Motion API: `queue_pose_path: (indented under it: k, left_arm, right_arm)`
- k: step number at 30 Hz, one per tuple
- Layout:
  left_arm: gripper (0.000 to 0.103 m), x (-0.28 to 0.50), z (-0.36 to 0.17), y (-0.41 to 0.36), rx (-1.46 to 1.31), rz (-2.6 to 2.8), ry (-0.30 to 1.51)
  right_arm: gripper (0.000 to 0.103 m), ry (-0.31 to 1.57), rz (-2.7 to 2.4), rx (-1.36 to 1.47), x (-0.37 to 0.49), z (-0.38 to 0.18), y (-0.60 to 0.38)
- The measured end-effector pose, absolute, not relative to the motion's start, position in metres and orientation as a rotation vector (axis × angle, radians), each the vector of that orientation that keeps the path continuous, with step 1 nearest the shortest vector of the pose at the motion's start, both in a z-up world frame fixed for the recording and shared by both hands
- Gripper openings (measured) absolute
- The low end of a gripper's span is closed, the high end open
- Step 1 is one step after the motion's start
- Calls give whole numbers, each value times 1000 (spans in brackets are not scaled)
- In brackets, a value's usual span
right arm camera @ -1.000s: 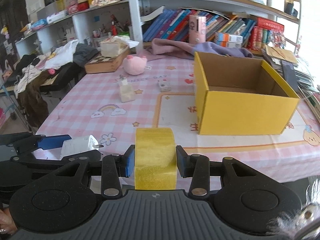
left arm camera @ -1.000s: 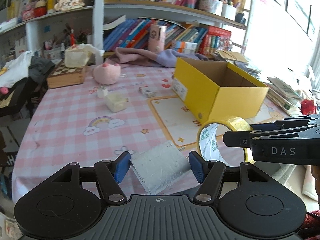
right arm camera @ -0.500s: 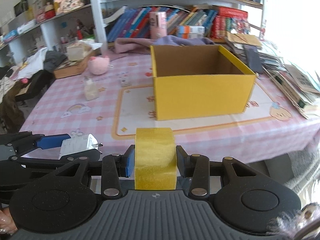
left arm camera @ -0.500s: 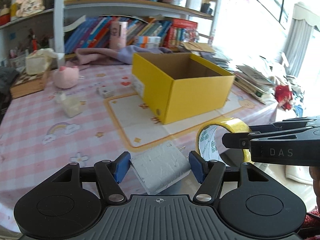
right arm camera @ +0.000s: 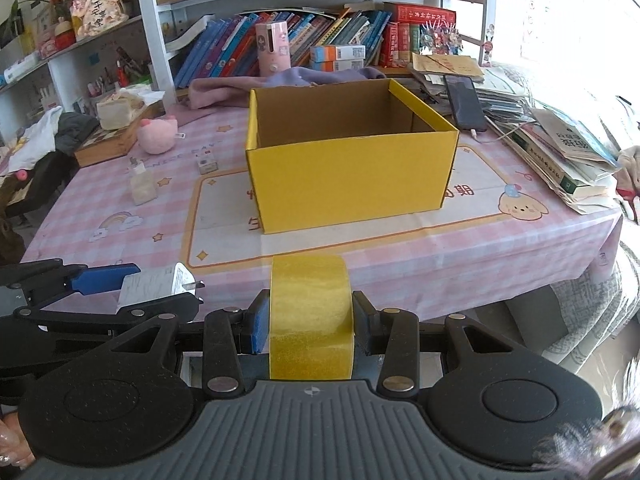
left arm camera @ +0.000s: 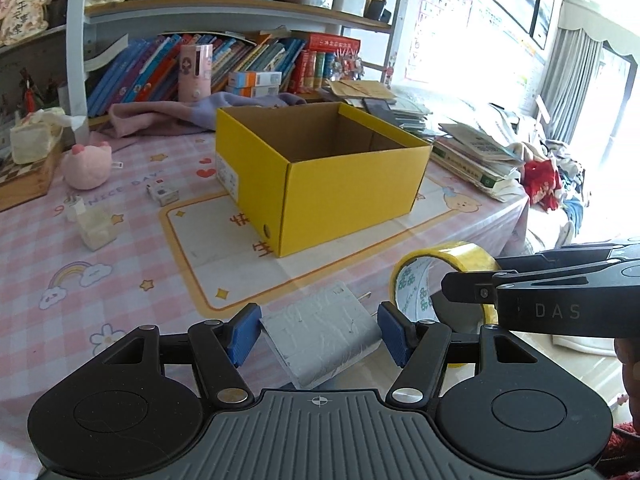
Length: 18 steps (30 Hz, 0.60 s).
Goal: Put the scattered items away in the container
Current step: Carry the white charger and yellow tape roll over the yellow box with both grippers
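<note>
Your left gripper [left arm camera: 318, 330] points down and forward over the near table edge, its blue pads clamped on a white charger [left arm camera: 320, 334] with prongs facing forward. Just beside it, your right gripper [right arm camera: 308, 322] sits at the same downward tilt, jaws clamped on an upright yellow tape roll [right arm camera: 310, 316]. The open yellow box [right arm camera: 348, 176] stands ahead on the pink checked tablecloth [right arm camera: 120, 208]
</note>
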<state>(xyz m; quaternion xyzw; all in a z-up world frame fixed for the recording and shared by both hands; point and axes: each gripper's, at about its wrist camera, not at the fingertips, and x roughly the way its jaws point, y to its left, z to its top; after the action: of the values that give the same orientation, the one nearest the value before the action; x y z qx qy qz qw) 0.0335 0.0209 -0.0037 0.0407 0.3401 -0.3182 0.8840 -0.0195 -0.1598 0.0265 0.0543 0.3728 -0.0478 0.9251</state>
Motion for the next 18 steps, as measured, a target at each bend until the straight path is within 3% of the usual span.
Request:
queue_pose_path:
  k: [18]
  left_arm:
    - [64, 59, 5, -20, 107, -703, 677]
  right_arm:
    - [39, 763, -108, 153, 11, 26, -201]
